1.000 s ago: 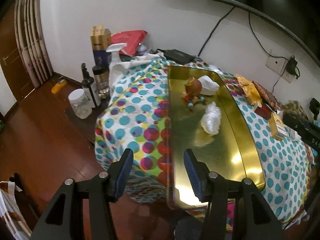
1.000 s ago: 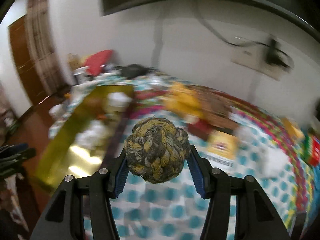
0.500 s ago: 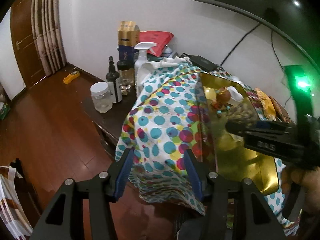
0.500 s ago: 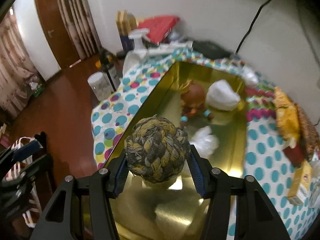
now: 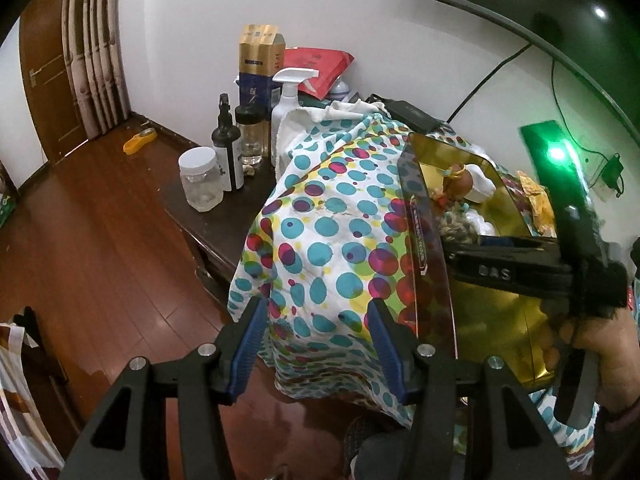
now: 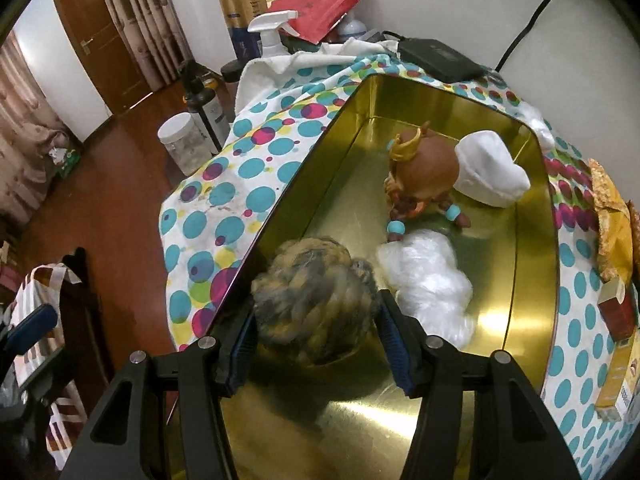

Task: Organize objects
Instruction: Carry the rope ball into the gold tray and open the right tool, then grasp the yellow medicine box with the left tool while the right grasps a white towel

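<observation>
Dark wooden tabletop (image 5: 224,220), polka-dot cloth (image 6: 248,184) draped over most. On cloth: gold tin tray (image 6: 536,248), black box (image 6: 440,60), snack packets (image 6: 612,232). On bare wood: clear jar (image 5: 200,180), bottles (image 5: 230,148).

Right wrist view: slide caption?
Right gripper opening around a woven rope ball over the gold tin tray.
</observation>
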A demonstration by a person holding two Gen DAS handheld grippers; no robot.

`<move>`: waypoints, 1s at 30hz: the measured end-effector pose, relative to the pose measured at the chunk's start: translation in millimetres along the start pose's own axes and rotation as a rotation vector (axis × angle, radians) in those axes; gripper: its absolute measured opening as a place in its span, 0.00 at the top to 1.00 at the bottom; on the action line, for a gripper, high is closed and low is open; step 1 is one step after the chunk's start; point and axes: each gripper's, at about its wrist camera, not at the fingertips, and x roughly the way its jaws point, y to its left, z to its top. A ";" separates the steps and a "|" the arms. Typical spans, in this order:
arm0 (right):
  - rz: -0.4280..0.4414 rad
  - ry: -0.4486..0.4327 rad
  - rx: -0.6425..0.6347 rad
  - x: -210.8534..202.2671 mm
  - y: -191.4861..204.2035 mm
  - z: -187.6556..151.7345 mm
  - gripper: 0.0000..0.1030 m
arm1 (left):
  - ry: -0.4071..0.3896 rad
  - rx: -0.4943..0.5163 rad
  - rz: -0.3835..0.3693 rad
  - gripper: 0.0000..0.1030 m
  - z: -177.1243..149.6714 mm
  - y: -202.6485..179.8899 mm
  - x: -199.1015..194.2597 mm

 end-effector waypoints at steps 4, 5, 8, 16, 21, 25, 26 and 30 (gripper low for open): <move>0.010 -0.064 0.010 -30.6 -9.4 -8.4 0.39 | 0.013 -0.014 -0.008 0.48 -0.6 1.6 3.6; 0.012 -0.082 0.014 -39.0 -12.4 -10.9 0.38 | 0.015 -0.012 -0.009 0.48 -1.1 0.7 3.6; -0.012 -0.166 0.054 -72.2 -34.2 -25.8 0.24 | 0.012 0.009 -0.011 0.48 -1.8 -6.3 1.9; -0.236 -0.271 0.336 -121.2 -178.2 -77.5 0.16 | 0.007 0.082 -0.048 0.48 -0.4 -49.3 -1.6; -0.406 -0.220 0.457 -127.1 -258.0 -124.3 0.11 | -0.012 0.189 -0.086 0.48 0.7 -101.3 -7.9; -0.491 -0.165 0.468 -118.5 -295.3 -149.0 0.09 | -0.006 0.272 -0.154 0.48 -0.7 -155.0 -10.8; -0.498 -0.162 0.472 -115.2 -302.8 -151.7 0.09 | -0.002 0.298 -0.160 0.48 -1.8 -169.0 -10.3; -0.466 -0.168 0.494 -101.2 -325.6 -156.3 0.09 | 0.008 0.407 -0.205 0.48 -9.7 -230.1 -6.5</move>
